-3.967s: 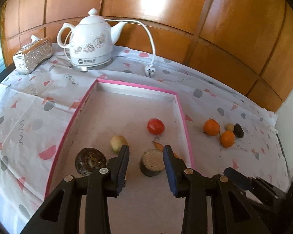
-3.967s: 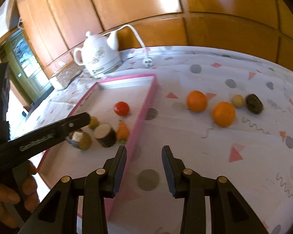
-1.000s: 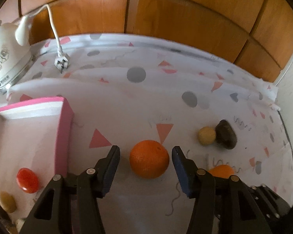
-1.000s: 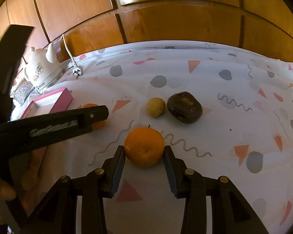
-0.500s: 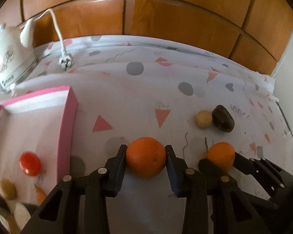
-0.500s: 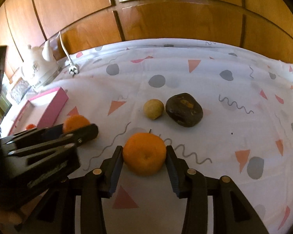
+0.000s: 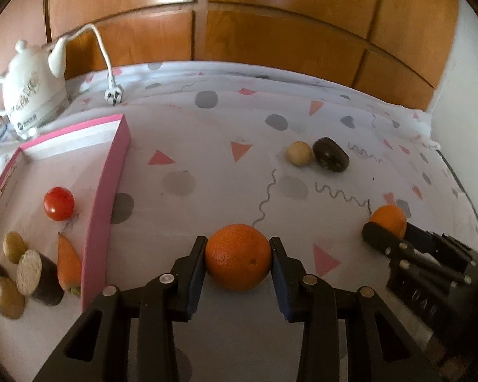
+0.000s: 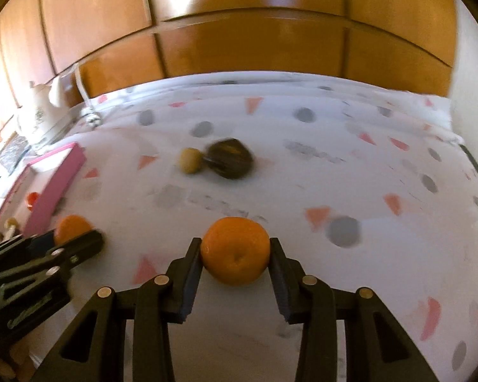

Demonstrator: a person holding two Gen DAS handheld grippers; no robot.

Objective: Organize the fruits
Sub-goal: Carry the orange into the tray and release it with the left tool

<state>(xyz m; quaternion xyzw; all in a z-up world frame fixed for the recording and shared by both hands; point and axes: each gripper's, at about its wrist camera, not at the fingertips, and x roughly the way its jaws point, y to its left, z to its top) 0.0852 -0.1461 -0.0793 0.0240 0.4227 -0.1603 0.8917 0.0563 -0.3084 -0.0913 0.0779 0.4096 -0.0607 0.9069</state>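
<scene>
We note the left gripper (image 7: 238, 259) has just closed on an orange (image 7: 238, 257) that a second ago sat loose between spread jaws; it now hangs clamped over the cloth, right of the pink tray (image 7: 103, 210). The right gripper (image 8: 235, 256) pinches a second orange (image 8: 235, 251) toward the cloth's near edge. Both seem ready for carrying to the tray.

No readable text. Dark logo mark on white kettle (image 7: 28, 95) base, embossed lettering on a gripper arm, both illegible.
</scene>
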